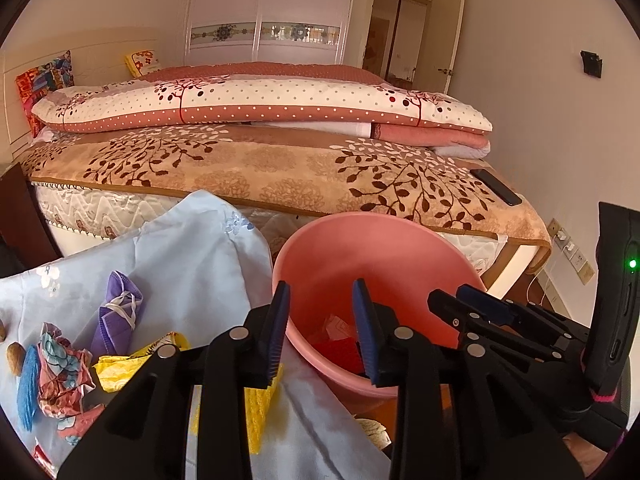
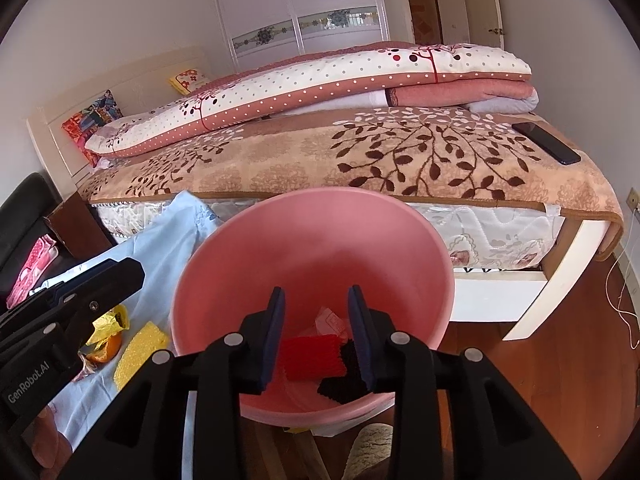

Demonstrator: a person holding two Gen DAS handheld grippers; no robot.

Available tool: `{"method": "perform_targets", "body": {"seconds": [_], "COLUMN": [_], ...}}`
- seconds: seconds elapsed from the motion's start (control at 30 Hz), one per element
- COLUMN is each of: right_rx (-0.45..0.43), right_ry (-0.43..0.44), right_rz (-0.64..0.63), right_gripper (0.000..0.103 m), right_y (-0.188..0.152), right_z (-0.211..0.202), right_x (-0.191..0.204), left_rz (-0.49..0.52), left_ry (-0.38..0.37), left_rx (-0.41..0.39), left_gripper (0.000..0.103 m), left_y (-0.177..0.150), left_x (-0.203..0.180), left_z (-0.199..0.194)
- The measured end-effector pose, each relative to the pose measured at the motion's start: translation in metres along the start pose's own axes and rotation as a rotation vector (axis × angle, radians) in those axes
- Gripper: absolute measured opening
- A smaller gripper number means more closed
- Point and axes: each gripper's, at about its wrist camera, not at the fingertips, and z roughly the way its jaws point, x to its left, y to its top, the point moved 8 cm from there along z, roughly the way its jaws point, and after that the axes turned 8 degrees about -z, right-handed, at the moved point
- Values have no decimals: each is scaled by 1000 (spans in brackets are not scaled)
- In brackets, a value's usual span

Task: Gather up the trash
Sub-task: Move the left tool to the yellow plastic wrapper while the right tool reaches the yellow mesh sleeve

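Bin: round pink plastic bin (image 2: 312,248) stands in front of the bed (image 2: 360,152), just beside the cloth-covered counter; both tools hang over its mouth.
Bin contents: a red ribbed piece (image 2: 312,356), a black ribbed piece (image 2: 344,380) and a pale crumpled wrapper (image 2: 330,320) lie on the bottom.
Left tool: left tool (image 1: 322,308) has its blue-padded jaws apart with nothing between them, positioned over the bin's near rim at the counter edge.
Right tool: right tool (image 2: 316,316) has its jaws apart and empty, pointing down into the bin, the red and black pieces showing below the gap.
Counter: light blue floral cloth (image 1: 192,248) covers it.
Trash on counter: a purple face mask with white loops (image 1: 116,316), a crumpled floral paper ball (image 1: 60,364), a blue ribbed piece (image 1: 28,384), a yellow crumpled wrapper (image 1: 120,368), a yellow foam piece (image 2: 140,352) and two brown nuts (image 1: 16,356) lie on the cloth.
Fruit: an orange (image 2: 106,348) sits beside the yellow foam piece.
Bed extras: a dark phone (image 2: 546,144) lies on the brown leaf-patterned blanket, near its corner.
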Motion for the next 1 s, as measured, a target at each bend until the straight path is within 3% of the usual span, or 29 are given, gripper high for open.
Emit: {"method": "perform_targets", "body": {"seconds": [0.17, 0.3, 0.6, 1.0], "right_rx": [-7, -13, -23, 4], "right_ry": [4, 8, 56, 128], "right_rz": [-9, -15, -49, -105], "right_gripper": [35, 39, 39, 39], "right_y": [-4, -7, -18, -38], "right_z": [-12, -23, -45, -51], "right_x": [10, 20, 54, 101], "left_rz": [-10, -29, -43, -99], "left_ry": [-3, -16, 5, 114], "left_rx": [-12, -27, -96, -151], "left_gripper": [33, 43, 44, 44], "left_y": [-1, -2, -2, -15], "left_x": [4, 9, 32, 93], "left_z": [-15, -29, -70, -111]}}
